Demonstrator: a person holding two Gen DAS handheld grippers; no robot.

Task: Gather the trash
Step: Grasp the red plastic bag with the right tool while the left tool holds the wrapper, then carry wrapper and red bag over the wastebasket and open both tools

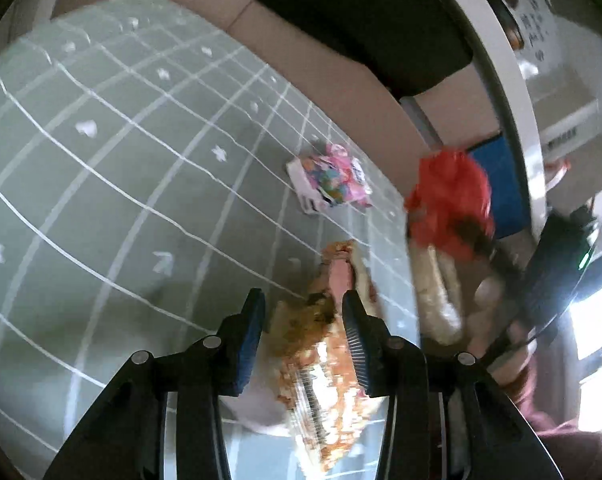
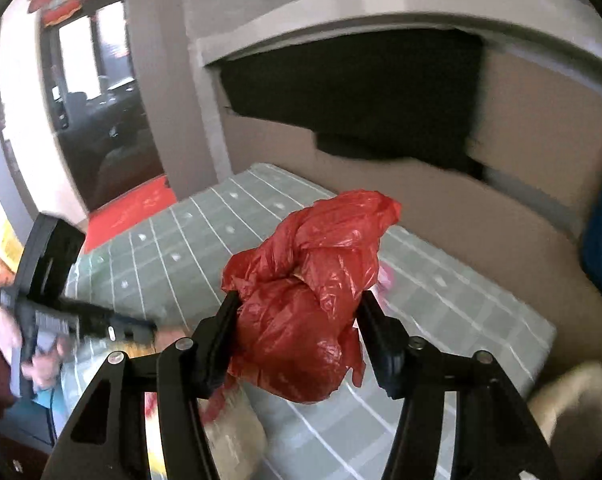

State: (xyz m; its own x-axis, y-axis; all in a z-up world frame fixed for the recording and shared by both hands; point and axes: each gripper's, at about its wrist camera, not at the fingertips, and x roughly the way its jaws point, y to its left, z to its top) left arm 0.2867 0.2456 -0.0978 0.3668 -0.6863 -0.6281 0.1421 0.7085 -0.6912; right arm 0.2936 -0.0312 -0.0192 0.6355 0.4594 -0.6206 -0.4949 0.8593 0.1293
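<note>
A green mat [image 1: 101, 200] with white grid lines holds the trash. In the left wrist view a crinkled orange-brown wrapper [image 1: 321, 344] lies on it between the fingers of my left gripper [image 1: 303, 312]. A gap shows at the left pad, so that gripper is open around the wrapper. Farther off lies a pink, many-coloured wrapper [image 1: 329, 180]. My right gripper [image 2: 297, 308] is shut on a bunched red plastic bag [image 2: 313, 264], holding it up above the mat [image 2: 205, 248]. The red plastic bag [image 1: 449, 200] also hangs at the mat's right edge in the left wrist view.
Brown cardboard [image 2: 501, 220] with a dark opening stands behind the mat, under a white curved edge [image 2: 381, 0]. A blue thing [image 1: 501, 184] sits to the right. Beige padded objects [image 1: 437, 292] lie beside the mat. A red floor mat [image 2: 133, 204] lies by a doorway.
</note>
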